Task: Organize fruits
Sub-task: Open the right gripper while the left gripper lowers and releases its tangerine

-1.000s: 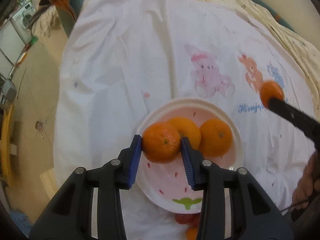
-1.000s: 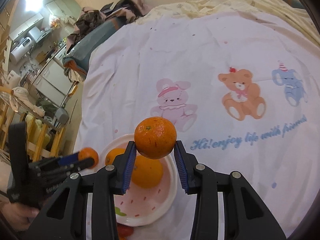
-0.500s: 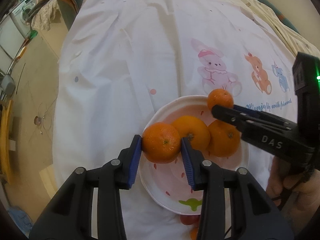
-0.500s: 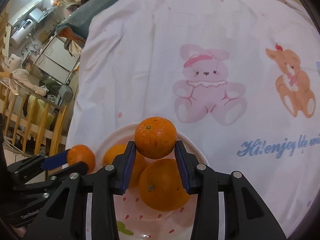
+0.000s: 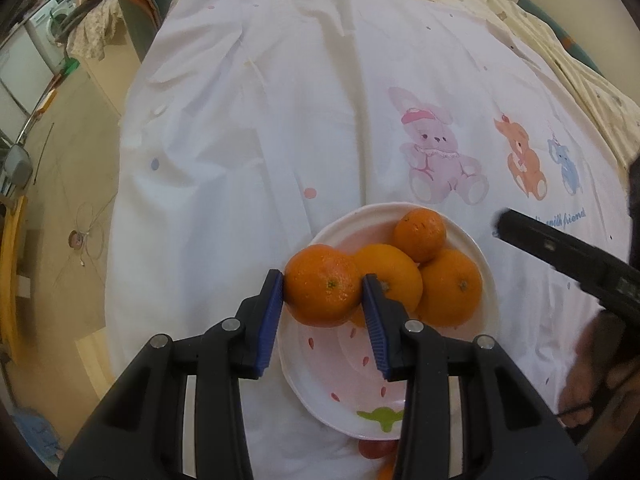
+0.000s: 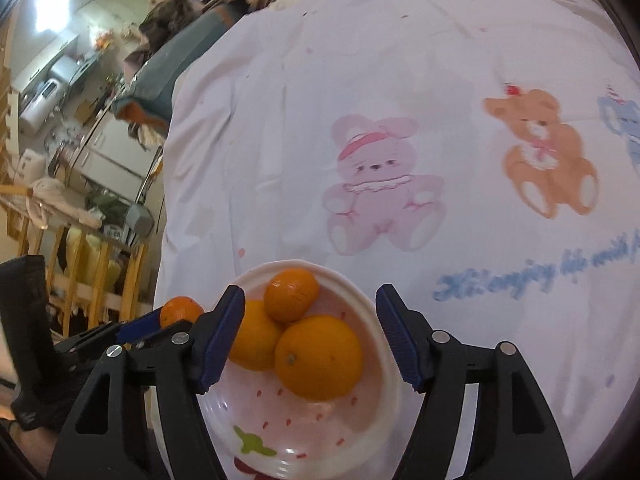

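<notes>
Your left tongs (image 5: 323, 292) pinch a tangerine (image 5: 323, 291) between the blue pads (image 5: 271, 316), one pad pressed on each side of the fruit. They hold it above the near-left rim of the plate (image 5: 486, 276), pointing steeply down.

Your right tongs (image 6: 310, 332) are opening: the pads (image 6: 222, 334) stand wide apart with nothing pressed between them. Below and between those pads sits the plate (image 6: 384, 360) with its three fruits. A small tangerine (image 6: 292, 295) lies at the far side, resting on top of two larger oranges: one (image 6: 318, 358) just ahead of the gap between the pads, the other (image 6: 252, 340) partly hidden behind the left pad. In the left tongs' view the same small tangerine (image 5: 420, 234) sits beyond the held one, to its right, and your right tongs (image 5: 560, 258) reach in as a dark bar from the right edge, clear of the plate.

The plate is white and pink with strawberry marks and rests on a white cloth (image 5: 280, 120) printed with a pink rabbit (image 6: 378, 184), a brown bear (image 6: 546, 156) and blue lettering (image 6: 536, 272). Something red (image 5: 374, 449) peeks out from under the plate's near edge; you cannot tell what it is.

Left of the cloth you see bare floor (image 5: 60, 184), a washing machine (image 5: 52, 12) far off, and a wooden rail (image 6: 80, 280) hung with clothes.
</notes>
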`<action>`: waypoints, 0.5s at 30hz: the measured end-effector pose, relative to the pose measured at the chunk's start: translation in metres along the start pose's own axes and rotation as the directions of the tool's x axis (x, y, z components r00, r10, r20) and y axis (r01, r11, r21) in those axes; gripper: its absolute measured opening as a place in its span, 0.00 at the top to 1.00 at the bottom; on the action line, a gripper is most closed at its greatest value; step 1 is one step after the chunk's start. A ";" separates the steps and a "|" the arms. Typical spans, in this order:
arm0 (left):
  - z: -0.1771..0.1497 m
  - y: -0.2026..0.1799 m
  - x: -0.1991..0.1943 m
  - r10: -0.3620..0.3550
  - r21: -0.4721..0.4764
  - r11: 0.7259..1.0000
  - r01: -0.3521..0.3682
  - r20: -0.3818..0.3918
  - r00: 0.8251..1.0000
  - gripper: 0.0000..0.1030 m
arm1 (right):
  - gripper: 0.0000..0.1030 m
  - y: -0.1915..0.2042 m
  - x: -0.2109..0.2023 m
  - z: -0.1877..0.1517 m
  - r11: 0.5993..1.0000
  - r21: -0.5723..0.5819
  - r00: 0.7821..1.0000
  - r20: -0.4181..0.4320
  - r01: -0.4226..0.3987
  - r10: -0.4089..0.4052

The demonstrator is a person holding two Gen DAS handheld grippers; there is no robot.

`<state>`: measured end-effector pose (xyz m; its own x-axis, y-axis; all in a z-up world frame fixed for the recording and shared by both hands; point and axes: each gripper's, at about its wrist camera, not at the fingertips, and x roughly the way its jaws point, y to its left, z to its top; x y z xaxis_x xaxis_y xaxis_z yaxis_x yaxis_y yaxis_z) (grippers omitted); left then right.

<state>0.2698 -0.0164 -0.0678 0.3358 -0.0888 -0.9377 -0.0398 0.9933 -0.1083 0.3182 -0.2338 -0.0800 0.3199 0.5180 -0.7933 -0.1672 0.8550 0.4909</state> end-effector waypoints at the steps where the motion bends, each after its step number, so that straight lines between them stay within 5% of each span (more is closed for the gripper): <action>1: 0.000 0.000 0.000 -0.002 -0.003 1.000 0.002 0.001 1.000 0.66 | 0.26 -0.001 -0.003 -0.001 1.000 0.004 1.000 0.003 0.013 -0.013; 15: 0.001 0.014 0.013 -0.021 -0.083 0.996 0.018 -0.036 0.999 0.64 | 0.17 -0.004 -0.048 -0.059 0.995 0.074 0.997 -0.021 0.071 -0.070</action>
<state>0.2744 -0.0040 -0.0811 0.3021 -0.1120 -0.9467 -0.1120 0.9820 -0.1520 0.2485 -0.2612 -0.0649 0.3115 0.4575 -0.8329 -0.0747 0.8855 0.4585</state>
